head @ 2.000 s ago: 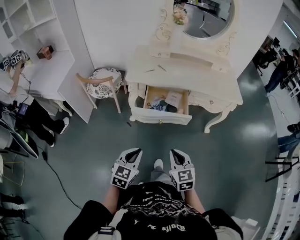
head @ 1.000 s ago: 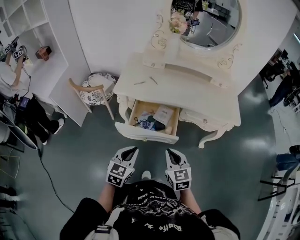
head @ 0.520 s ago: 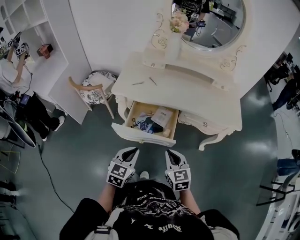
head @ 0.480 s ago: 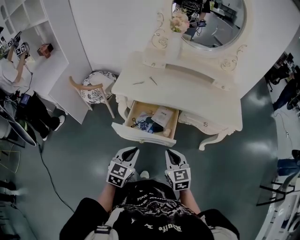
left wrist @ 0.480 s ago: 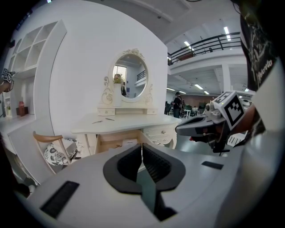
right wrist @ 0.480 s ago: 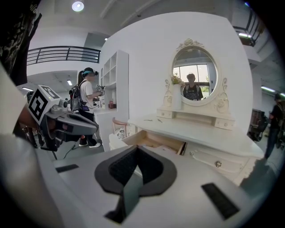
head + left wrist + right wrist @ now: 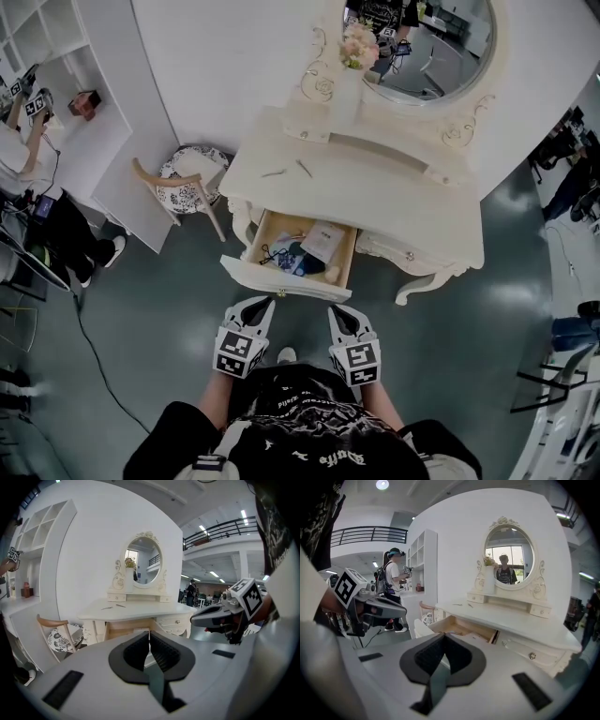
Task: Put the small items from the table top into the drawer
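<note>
A cream dressing table [image 7: 403, 202] stands ahead with its left drawer [image 7: 255, 277] pulled open; several small items lie inside. Two thin small items [image 7: 274, 172] [image 7: 304, 168] rest on the table top at its left end. My left gripper [image 7: 264, 303] and right gripper [image 7: 335, 311] hover side by side over the floor just in front of the drawer, both shut and empty. In the left gripper view the jaws [image 7: 149, 638] meet in front of the table [image 7: 136, 615]. From the right gripper view the shut right gripper [image 7: 443, 638] points at the open drawer [image 7: 465, 628].
A wooden chair [image 7: 186, 176] with a patterned seat stands left of the table. A white shelf unit [image 7: 89, 112] and a person [image 7: 37, 211] with grippers are at far left. A cable [image 7: 98, 342] runs over the floor. An oval mirror [image 7: 422, 42] and a flower vase [image 7: 354, 52] top the table.
The table and open drawer have drawn closer to both grippers as the view advanced. Both grippers stayed shut and empty, side by side.
</note>
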`<control>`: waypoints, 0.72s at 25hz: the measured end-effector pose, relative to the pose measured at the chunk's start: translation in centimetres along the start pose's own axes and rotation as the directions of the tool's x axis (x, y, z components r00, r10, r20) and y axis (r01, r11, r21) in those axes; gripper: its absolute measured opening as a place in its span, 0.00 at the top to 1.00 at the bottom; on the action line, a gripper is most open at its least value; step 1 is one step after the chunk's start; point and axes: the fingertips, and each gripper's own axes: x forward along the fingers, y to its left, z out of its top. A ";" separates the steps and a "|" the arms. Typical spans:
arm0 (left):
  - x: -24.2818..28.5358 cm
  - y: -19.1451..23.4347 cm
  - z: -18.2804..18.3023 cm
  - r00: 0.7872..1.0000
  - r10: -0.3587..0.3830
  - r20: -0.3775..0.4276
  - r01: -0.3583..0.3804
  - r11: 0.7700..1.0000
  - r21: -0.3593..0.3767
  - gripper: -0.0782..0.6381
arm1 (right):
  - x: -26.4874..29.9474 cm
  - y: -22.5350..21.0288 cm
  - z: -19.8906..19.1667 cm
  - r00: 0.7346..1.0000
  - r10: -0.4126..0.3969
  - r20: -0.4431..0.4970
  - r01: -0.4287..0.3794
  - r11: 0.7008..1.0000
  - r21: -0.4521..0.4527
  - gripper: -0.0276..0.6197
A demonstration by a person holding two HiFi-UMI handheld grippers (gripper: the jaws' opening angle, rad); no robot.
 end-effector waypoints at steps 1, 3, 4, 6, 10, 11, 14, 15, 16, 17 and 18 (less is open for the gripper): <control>0.1 0.4 0.1 1.000 0.000 0.002 0.000 1.000 -0.002 0.86 | 0.3 0.0 0.2 1.000 0.000 -0.002 0.000 1.000 -0.001 0.94; 0.3 1.3 0.3 1.000 0.000 0.002 0.000 1.000 -0.007 0.86 | 1.1 0.1 0.8 1.000 -0.001 -0.001 0.001 1.000 0.000 0.94; 0.4 1.8 0.3 1.000 0.000 0.000 0.000 1.000 -0.011 0.86 | 1.5 0.1 1.0 1.000 0.000 -0.002 0.000 1.000 0.001 0.94; 0.5 2.8 0.1 1.000 0.000 -0.005 0.000 1.000 -0.020 0.86 | 2.4 0.5 1.3 1.000 0.008 -0.008 -0.008 1.000 -0.002 0.94; 0.6 5.5 0.4 1.000 0.001 -0.009 -0.001 0.999 -0.032 0.86 | 4.7 1.4 2.3 1.000 0.021 -0.021 -0.021 1.000 -0.009 0.94; 0.6 6.2 0.5 1.000 0.002 -0.011 -0.002 0.999 -0.033 0.86 | 5.2 1.7 2.6 0.999 0.024 -0.024 -0.024 1.000 -0.009 0.94; 1.1 8.5 1.3 1.000 0.000 -0.005 0.000 0.999 -0.034 0.86 | 7.0 2.1 3.6 0.999 0.027 -0.028 -0.027 1.000 -0.011 0.94; 1.3 9.3 1.7 1.000 -0.002 -0.001 0.002 0.999 -0.033 0.86 | 7.7 2.1 4.0 0.999 0.025 -0.028 -0.026 1.000 -0.011 0.94; 1.5 10.0 1.9 1.000 -0.005 0.001 0.005 1.000 -0.029 0.86 | 8.4 2.2 4.5 0.999 0.024 -0.028 -0.024 1.000 -0.011 0.94; 1.6 10.8 2.2 1.000 -0.007 0.002 0.007 1.000 -0.023 0.86 | 9.1 2.3 4.9 0.999 0.022 -0.028 -0.022 1.000 -0.012 0.94; 1.7 11.5 2.4 1.000 -0.009 0.000 0.009 1.000 -0.014 0.86 | 9.8 2.5 5.4 0.999 0.021 -0.027 -0.021 1.000 -0.013 0.94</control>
